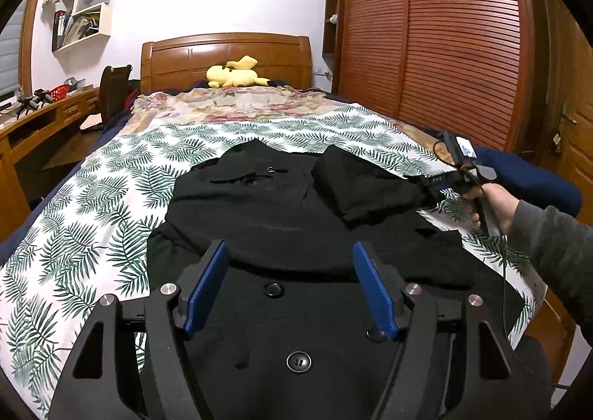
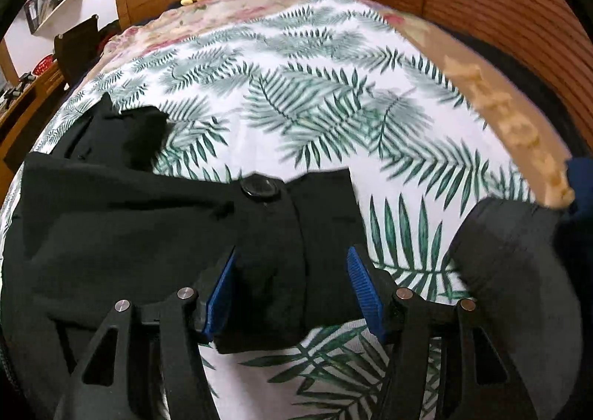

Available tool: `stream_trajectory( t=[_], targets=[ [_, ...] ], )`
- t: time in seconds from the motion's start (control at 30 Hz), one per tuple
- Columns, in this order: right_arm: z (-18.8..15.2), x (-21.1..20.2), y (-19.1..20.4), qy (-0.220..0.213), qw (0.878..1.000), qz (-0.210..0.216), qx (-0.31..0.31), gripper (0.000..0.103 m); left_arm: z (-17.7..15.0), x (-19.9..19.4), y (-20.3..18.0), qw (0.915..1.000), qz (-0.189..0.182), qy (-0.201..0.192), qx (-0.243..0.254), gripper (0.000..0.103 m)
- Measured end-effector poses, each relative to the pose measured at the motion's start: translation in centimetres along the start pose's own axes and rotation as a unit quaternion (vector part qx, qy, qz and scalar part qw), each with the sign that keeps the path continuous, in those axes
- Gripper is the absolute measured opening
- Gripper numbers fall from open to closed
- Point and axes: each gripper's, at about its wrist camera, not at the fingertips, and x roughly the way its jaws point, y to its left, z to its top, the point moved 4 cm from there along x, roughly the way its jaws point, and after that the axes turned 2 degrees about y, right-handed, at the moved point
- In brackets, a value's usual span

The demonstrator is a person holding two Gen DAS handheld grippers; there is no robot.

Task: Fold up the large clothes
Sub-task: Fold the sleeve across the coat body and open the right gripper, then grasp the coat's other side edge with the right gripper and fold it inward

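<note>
Lying under released left claw (image 1: 289,253): black coat (image 1: 281,212) | right claw (image 2: 292,264) (released) straddles sleeve (image 2: 296,220)

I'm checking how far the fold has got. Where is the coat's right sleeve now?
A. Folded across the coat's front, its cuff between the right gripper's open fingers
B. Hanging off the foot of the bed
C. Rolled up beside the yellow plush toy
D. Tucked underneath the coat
A: in the left wrist view the sleeve lies across the black coat, and the right gripper straddles the cuff with its fingers apart.
</note>
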Motion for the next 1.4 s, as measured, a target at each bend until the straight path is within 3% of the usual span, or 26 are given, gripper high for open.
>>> stream_trajectory(
  t=[0.07,0.17,0.23,0.37,0.53,0.57,0.67,0.77,0.97,1.13,1.33,1.4],
  targets=[
    [-0.1,0.8,0.5,0.01,1.0,0.002,-0.005,0.062,0.1,0.0,0.1,1.0,-0.003,-0.002,-0.005,0.081],
    [0.1,1.7,0.9,0.014,1.0,-0.014,-0.024,0.067,0.1,0.0,0.4,0.9999,-0.006,0.001,-0.014,0.081],
    [0.3,2.3,1.3,0.017,0.999,-0.03,-0.032,0.072,0.1,0.0,0.6,0.9999,-0.004,0.001,-0.017,0.088],
    [0.4,3.8,0.8,0.026,0.998,-0.044,-0.035,0.08,0.1,-0.1,0.6,0.9999,0.001,0.0,-0.014,0.088],
    [-0.6,3.1,0.2,0.019,0.998,-0.04,-0.034,0.081,0.1,-0.5,0.9,0.9999,0.005,-0.001,-0.013,0.088],
    [-0.7,3.2,0.2,0.019,0.998,-0.04,-0.034,0.074,0.1,-0.5,0.9,0.9999,0.005,-0.001,-0.013,0.088],
    [-1.1,1.9,0.5,0.015,0.999,-0.019,-0.049,0.032,0.1,-0.6,1.0,0.9999,0.008,-0.002,-0.011,0.088],
    [-1.4,-0.1,2.1,0.003,0.997,0.005,-0.078,0.023,0.2,-0.7,1.3,0.9999,0.01,-0.002,-0.01,0.088],
    [-0.9,-7.3,7.2,-0.08,0.988,0.047,-0.125,0.022,0.1,-1.4,1.7,0.9998,0.008,-0.009,-0.013,0.088],
    [-1.7,-14.9,13.5,-0.146,0.967,0.1,-0.183,0.022,-0.1,-2.0,2.6,0.9997,0.014,-0.014,-0.017,0.088],
    [-5.2,-20.3,20.1,-0.142,0.945,0.181,-0.234,0.024,-0.5,-2.6,4.1,0.9991,0.028,-0.019,-0.026,0.088],
    [-6.7,-21.8,21.7,-0.144,0.936,0.2,-0.253,0.03,-0.7,-2.9,4.6,0.9989,0.031,-0.019,-0.029,0.088]
  ],
)
